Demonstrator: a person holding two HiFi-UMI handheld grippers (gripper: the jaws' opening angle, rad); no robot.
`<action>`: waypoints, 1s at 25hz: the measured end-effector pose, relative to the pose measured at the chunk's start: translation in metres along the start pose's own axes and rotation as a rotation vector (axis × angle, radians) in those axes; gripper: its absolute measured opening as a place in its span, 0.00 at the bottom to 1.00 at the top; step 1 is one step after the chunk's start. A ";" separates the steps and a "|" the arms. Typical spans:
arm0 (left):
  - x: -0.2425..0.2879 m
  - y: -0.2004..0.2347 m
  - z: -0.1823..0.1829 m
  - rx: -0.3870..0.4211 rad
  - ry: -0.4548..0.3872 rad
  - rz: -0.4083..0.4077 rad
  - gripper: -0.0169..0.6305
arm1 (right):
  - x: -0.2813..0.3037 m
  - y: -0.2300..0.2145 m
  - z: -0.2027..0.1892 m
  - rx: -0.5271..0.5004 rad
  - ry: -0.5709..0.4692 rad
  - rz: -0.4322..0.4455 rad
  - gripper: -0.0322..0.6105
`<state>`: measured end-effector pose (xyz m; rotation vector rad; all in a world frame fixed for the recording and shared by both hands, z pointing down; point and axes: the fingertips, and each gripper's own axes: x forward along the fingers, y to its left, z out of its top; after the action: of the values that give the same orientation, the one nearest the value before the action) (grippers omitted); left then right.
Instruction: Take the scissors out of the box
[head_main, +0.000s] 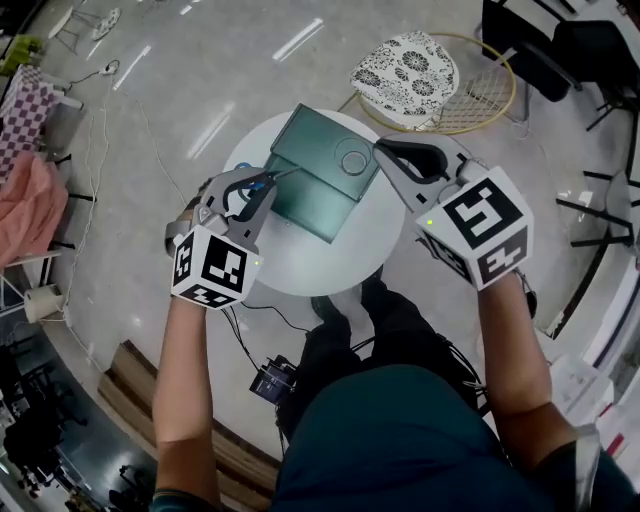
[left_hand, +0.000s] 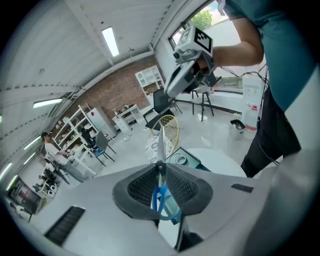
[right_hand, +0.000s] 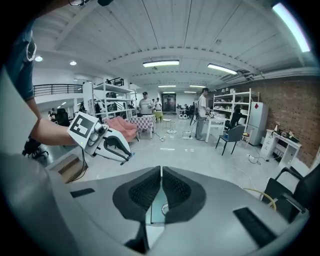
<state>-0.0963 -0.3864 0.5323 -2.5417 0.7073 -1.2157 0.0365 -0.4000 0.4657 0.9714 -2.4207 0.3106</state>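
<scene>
A dark green flat box (head_main: 320, 170) lies on the round white table (head_main: 300, 262). My left gripper (head_main: 268, 186) is held above the box's left edge and is shut on a pair of scissors (head_main: 270, 180). In the left gripper view the blue handles (left_hand: 161, 200) sit between the pads and the steel blades (left_hand: 161, 145) stick out past the tips, lifted off the box (left_hand: 187, 161). My right gripper (head_main: 381, 150) hangs above the box's right side, shut with nothing in it. In the right gripper view the box (right_hand: 156, 212) shows below the closed tips.
Beyond the table stands a gold wire chair with a patterned cushion (head_main: 430, 75). Pink cloth (head_main: 30, 205) hangs on a rack at the left. Black chairs (head_main: 560, 45) stand at the far right, cables lie on the floor, and people stand far off (right_hand: 202, 112).
</scene>
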 end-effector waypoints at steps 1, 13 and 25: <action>-0.011 0.006 0.006 -0.020 -0.012 0.026 0.14 | -0.003 0.004 0.008 -0.014 -0.005 0.001 0.11; -0.183 0.033 0.050 -0.193 -0.116 0.263 0.14 | -0.065 0.097 0.098 -0.201 -0.074 0.003 0.11; -0.325 0.033 0.084 -0.325 -0.263 0.404 0.14 | -0.111 0.165 0.160 -0.339 -0.168 -0.047 0.11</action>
<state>-0.2161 -0.2460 0.2499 -2.5511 1.3572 -0.6648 -0.0697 -0.2793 0.2678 0.9274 -2.4845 -0.2014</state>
